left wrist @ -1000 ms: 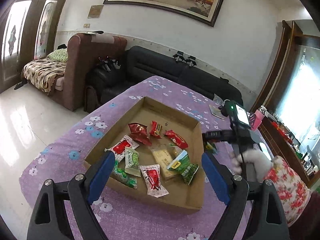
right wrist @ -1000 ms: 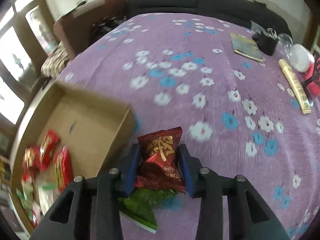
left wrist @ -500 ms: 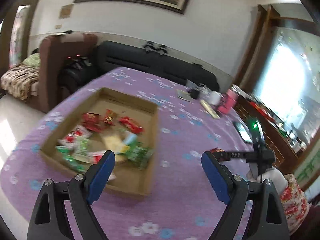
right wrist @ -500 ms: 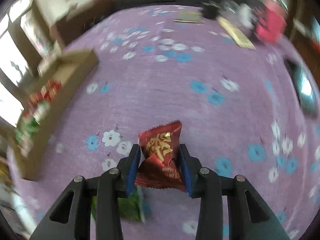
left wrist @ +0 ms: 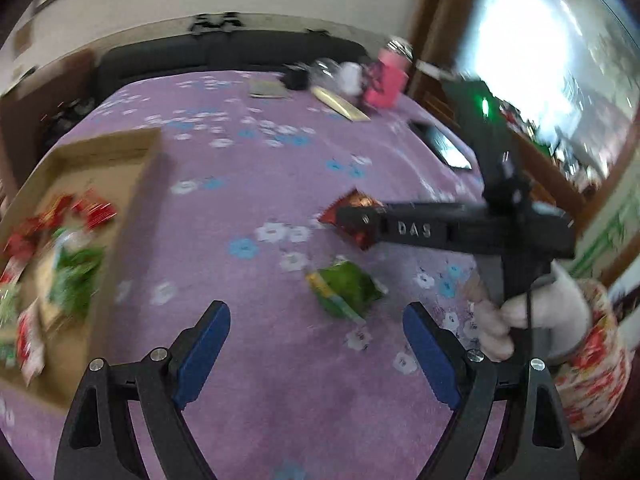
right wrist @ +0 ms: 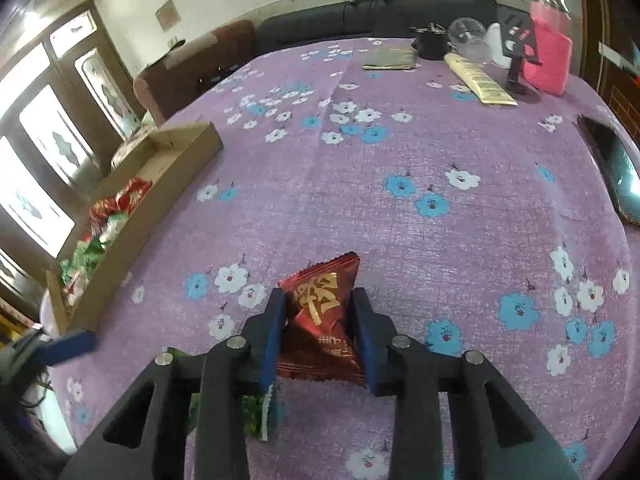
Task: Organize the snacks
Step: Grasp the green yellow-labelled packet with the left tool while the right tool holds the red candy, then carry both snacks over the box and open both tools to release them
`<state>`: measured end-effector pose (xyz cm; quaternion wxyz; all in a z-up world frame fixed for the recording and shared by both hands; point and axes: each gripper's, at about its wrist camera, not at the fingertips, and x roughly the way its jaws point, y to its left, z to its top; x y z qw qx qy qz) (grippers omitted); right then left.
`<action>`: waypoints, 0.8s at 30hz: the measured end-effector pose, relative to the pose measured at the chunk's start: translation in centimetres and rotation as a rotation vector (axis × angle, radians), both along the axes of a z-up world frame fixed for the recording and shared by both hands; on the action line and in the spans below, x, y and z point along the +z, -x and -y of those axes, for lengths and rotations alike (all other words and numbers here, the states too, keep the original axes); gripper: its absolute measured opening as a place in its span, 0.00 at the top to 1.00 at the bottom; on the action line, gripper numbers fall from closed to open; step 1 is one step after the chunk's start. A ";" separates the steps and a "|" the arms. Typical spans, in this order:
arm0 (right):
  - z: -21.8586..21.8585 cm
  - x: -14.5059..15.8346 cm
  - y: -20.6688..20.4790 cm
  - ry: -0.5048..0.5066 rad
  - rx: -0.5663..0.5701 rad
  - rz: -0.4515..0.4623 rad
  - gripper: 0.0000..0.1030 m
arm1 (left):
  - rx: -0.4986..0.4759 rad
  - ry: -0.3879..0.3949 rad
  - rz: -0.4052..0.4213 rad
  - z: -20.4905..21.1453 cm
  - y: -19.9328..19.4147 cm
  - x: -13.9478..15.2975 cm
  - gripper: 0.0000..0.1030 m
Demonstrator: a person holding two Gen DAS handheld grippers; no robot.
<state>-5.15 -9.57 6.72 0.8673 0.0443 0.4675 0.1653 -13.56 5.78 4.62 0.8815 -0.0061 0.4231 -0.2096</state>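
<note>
Through my left wrist camera, my left gripper (left wrist: 316,344) hangs with its jaws spread wide and nothing between them, above the purple flowered worktop (left wrist: 256,152). Just ahead of it a green snack packet (left wrist: 346,290) lies flat on the cloth. Beyond that, my right gripper (left wrist: 352,218) reaches in from the right, my gloved right hand (left wrist: 520,320) on its handle, with a red snack packet (left wrist: 352,208) at its tip. Far to the left sits the cardboard box (left wrist: 136,184), blurred, with a heap of red and green packets inside.

Through my right wrist camera, the jaws are closing on the red snack packet (right wrist: 324,312), both blue pads pressed against its sides so it stands upright between them. A corner of the green packet (right wrist: 256,416) shows beneath the left finger. The box (right wrist: 160,200) lies well apart to the left, its snacks piled toward the near end.

I judge the sorting well under way: most snacks are in the box, one green packet lies out on the worktop, the red one is in my grip, and more may follow.
</note>
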 end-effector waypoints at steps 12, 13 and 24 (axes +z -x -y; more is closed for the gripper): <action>2.8 0.6 -0.5 -0.113 -0.091 0.031 0.71 | -0.179 -0.168 -0.024 5.2 -3.8 -2.7 0.52; 2.9 0.6 -0.5 -0.112 -0.098 0.034 0.71 | -0.168 -0.147 -0.034 4.8 -3.9 -2.6 0.54; -0.5 4.4 2.3 -0.065 -0.076 0.117 0.71 | 0.020 0.094 0.025 -5.5 -0.6 2.6 0.61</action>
